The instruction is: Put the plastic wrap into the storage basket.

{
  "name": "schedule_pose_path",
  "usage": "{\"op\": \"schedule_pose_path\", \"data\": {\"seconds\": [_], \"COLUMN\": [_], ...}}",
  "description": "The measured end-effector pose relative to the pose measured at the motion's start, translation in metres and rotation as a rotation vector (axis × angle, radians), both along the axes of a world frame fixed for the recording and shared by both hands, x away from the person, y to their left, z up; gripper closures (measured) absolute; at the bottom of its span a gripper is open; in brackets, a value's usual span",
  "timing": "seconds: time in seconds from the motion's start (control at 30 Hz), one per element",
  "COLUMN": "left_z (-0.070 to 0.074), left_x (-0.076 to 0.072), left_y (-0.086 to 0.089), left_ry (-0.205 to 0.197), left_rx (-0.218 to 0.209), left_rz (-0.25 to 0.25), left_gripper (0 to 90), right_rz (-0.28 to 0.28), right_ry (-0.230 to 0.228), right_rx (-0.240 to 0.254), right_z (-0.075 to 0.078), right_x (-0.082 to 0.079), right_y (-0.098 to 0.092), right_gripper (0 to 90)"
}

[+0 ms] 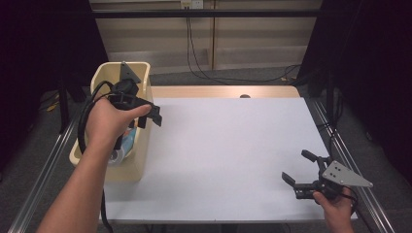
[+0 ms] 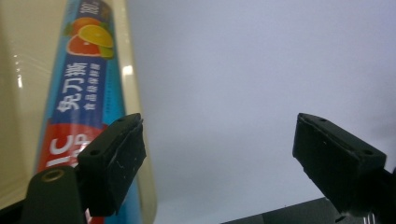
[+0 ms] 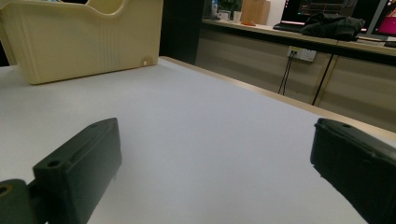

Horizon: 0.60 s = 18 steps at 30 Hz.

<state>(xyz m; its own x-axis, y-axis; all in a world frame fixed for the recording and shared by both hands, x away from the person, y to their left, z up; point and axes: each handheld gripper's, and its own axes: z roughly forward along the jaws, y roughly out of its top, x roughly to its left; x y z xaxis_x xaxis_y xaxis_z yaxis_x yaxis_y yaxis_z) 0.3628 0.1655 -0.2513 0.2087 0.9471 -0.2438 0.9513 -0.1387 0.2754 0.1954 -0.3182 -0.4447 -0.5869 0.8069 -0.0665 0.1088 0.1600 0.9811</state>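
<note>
Left gripper hangs over the bin rim, jaws apart and empty; the wrap box lies inside the bin. Best lifted straight clear of the rim. Right gripper waits open on the table.

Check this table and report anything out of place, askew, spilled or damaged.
Nothing stands out. The blue cling-wrap box sits inside the cream bin at the table's left edge, with no spill or damage visible. The left gripper is open over the bin's rim; the right gripper is open over the white table.
</note>
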Motion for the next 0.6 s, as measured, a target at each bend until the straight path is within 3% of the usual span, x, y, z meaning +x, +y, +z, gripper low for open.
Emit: {"op": "schedule_pose_path", "data": {"seconds": [0.27, 0.6], "left_z": [-0.01, -0.023], "left_x": [-0.001, -0.002], "left_y": [-0.02, -0.041], "left_ry": [0.012, -0.005], "left_rx": [-0.011, -0.031], "left_rz": [-0.031, -0.076], "left_gripper": [16.0, 13.1], "right_rz": [0.008, 0.003], "right_ry": [0.002, 0.002], "right_rx": [-0.002, -0.002], "right_z": [-0.001, -0.001], "right_x": [0.001, 0.001], "right_y": [0.002, 0.001], "right_gripper": [1.5, 1.6]}}
